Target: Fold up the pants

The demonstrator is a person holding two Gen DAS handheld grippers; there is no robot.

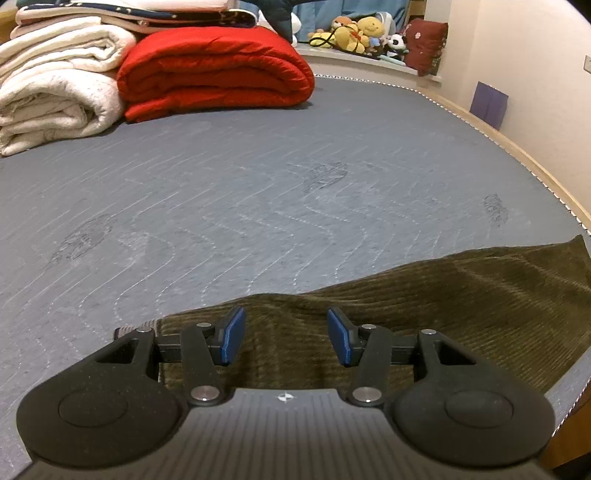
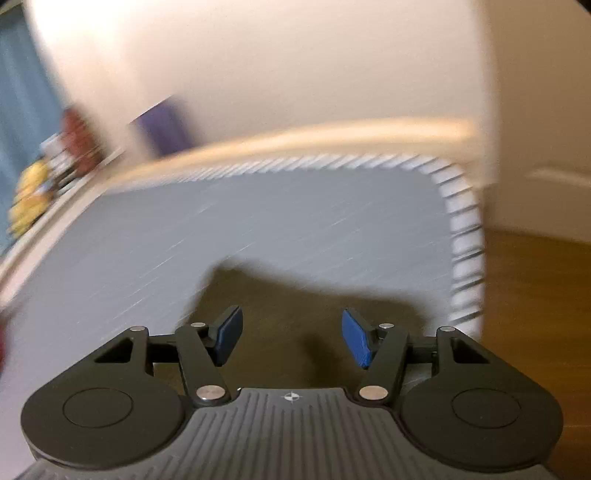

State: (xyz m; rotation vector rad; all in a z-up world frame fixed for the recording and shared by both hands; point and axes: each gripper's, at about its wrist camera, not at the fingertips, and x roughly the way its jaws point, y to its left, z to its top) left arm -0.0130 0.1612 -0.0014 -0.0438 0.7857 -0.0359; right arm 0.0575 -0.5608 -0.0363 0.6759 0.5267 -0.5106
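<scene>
Olive-brown corduroy pants (image 1: 424,295) lie on the grey quilted mattress (image 1: 240,192), spread from the lower middle to the right edge in the left wrist view. My left gripper (image 1: 286,334) is open, its blue pads just above the pants' near left end, holding nothing. In the blurred right wrist view the pants (image 2: 295,306) lie near the mattress corner (image 2: 258,221). My right gripper (image 2: 291,338) is open over them, empty.
A red folded quilt (image 1: 214,74) and white folded blankets (image 1: 55,85) are stacked at the far left of the bed. Stuffed toys (image 1: 358,33) sit on a ledge behind. The wooden bed frame (image 1: 517,147) and wall run along the right. The floor (image 2: 535,295) lies beyond the corner.
</scene>
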